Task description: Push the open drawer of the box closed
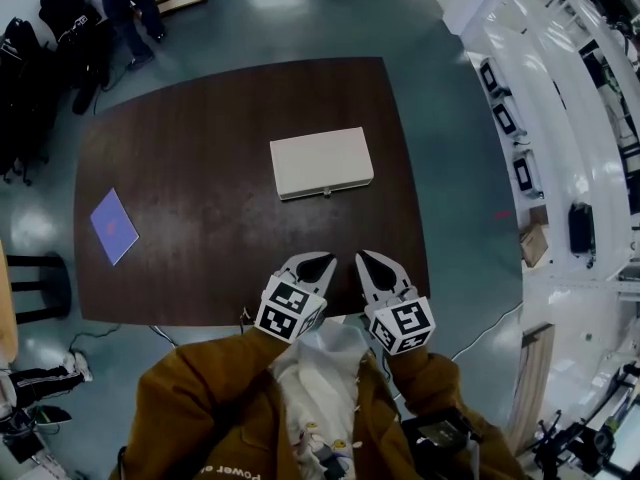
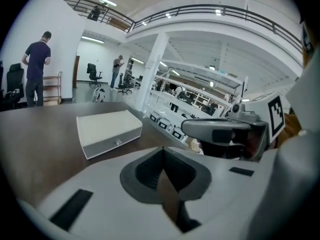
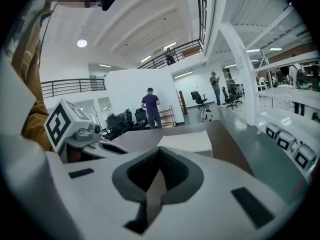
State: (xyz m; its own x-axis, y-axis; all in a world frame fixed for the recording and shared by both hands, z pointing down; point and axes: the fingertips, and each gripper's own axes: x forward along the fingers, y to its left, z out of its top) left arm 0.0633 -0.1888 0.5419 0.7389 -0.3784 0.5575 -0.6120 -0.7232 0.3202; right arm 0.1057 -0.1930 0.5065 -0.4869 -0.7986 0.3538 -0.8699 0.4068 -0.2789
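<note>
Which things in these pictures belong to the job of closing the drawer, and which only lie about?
For the job:
- white box
- its drawer knob
- left gripper, shut, empty
- right gripper, shut, empty

Lying about:
- flat blue item on the table
- black stool beside the table

Table (image 1: 200, 168) is looking like dark wood, smooth with a soft sheen. Box (image 1: 320, 161) is reading as matt off-white, and its tiny knob (image 1: 327, 192) is glinting like metal. Left gripper (image 1: 325, 261) and right gripper (image 1: 366, 259) are showing matt grey plastic with dark rubbery-looking pads (image 2: 145, 170). Floor (image 1: 470, 198) is gleaming glossy.
</note>
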